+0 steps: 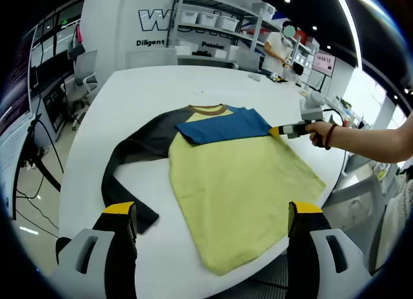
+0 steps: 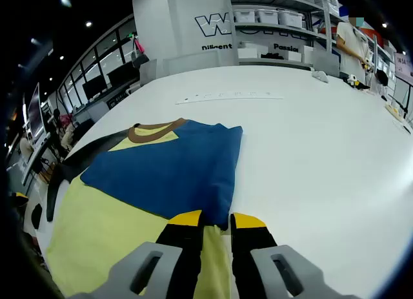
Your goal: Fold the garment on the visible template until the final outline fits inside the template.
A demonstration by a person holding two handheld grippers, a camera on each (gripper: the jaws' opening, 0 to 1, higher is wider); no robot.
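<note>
Centrally in the left gripper view, a shirt (image 1: 239,183) lies flat on a white table (image 1: 142,92). Body is yellow-green, collar (image 1: 208,109) brown, at upper middle of frame. One dark sleeve (image 1: 129,163) runs from the shoulder down toward lower left, its cuff end near the left gripper's left jaw. The blue sleeve (image 1: 226,126) is folded across the chest, just below the collar.

Left gripper (image 1: 213,212): jaws rise at bottom left and bottom right, yellow tips wide apart, nothing between them. Open, above the shirt's lower hem and the near table edge.

Right of centre in the same view, the right gripper (image 1: 277,130) reaches in from the right, held by a hand (image 1: 319,132) with a red band at the wrist. Its yellow tip touches the outer corner of the blue sleeve.

Right gripper view: right gripper (image 2: 216,220) at bottom centre, yellow tips close together with a narrow gap, the lower edge of the blue sleeve (image 2: 174,173) between them. Looks clamped on that sleeve edge. Blue cloth spreads up and left from the jaws; collar (image 2: 153,130) at left of centre; yellow body (image 2: 97,234) at lower left. Dark sleeve (image 2: 84,157) at left edge.

A thin pale strip (image 2: 229,95) lies on the table (image 2: 322,163) beyond the shirt, upper middle. Shelves with white bins (image 2: 271,18) stand behind the table, upper frame. A person (image 1: 279,50) stands at the far end, upper right of the left gripper view. Template outline: cannot tell.
</note>
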